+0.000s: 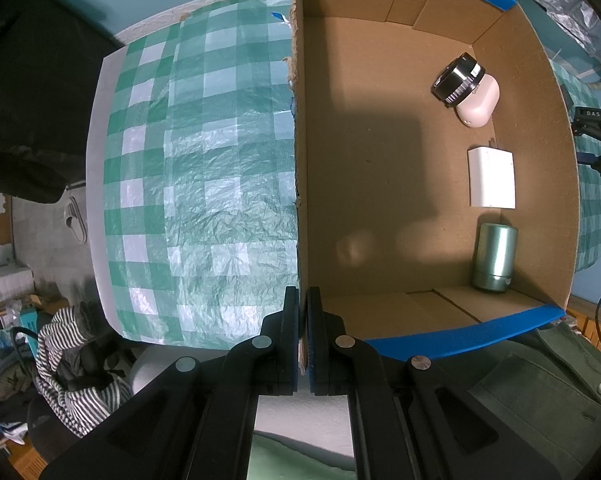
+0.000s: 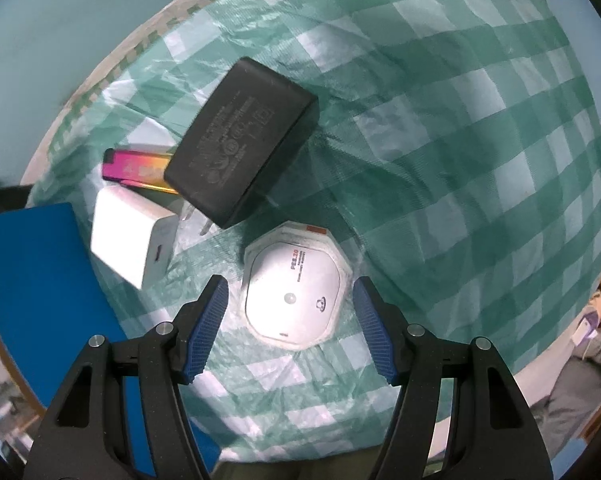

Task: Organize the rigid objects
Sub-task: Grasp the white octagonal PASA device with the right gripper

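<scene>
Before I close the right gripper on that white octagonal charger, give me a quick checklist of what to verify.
1. Right gripper open: ok.
2. White octagonal charger sits between its blue pads: ok, gaps on both sides.
3. Black adapter clear of the charger: cannot tell, its lower corner looks very close.
4. White cube charger outside the pads: ok.
5. Left gripper shut on the cardboard box's wall: ok.
6. Free floor space in the box: ok.

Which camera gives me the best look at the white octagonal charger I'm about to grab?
The right wrist view: the white octagonal charger lies on the checked green tablecloth, unobstructed, between the open right tongs. The left wrist view doesn't show it, only the cardboard box.
</scene>
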`<control>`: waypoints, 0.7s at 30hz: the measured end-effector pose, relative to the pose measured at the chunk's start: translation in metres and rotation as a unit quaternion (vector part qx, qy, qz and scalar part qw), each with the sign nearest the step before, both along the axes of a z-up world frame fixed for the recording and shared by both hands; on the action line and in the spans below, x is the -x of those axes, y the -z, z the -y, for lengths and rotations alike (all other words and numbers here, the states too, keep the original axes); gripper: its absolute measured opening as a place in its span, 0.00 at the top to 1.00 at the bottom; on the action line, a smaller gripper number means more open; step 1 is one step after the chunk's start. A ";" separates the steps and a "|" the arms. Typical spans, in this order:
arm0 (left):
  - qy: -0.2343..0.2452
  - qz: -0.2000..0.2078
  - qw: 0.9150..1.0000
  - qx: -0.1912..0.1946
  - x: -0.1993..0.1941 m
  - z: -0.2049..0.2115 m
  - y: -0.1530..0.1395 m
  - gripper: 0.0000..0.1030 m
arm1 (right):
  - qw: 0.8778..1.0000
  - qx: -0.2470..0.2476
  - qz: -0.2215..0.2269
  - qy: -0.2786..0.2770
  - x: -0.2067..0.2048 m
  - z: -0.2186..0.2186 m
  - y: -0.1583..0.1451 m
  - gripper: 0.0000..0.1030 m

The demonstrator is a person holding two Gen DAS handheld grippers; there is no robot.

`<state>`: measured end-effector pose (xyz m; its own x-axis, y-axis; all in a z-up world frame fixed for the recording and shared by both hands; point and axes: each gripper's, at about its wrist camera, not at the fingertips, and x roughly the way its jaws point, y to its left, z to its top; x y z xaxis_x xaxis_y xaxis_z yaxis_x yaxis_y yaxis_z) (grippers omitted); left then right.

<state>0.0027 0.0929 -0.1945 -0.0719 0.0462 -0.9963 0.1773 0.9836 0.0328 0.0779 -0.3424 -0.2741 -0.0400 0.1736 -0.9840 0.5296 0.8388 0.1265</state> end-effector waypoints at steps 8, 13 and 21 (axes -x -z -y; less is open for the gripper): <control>-0.001 0.000 1.000 0.001 0.000 -0.001 0.001 0.97 | 0.998 0.029 0.000 -0.064 -0.007 -0.018 0.006 0.45; 0.000 0.000 1.000 0.001 0.000 0.000 0.002 0.97 | 0.983 0.045 0.014 -0.175 -0.011 -0.047 0.004 0.46; -0.001 0.001 1.000 0.002 -0.002 0.001 0.001 0.97 | 0.968 0.059 0.044 -0.241 -0.001 -0.070 0.009 0.44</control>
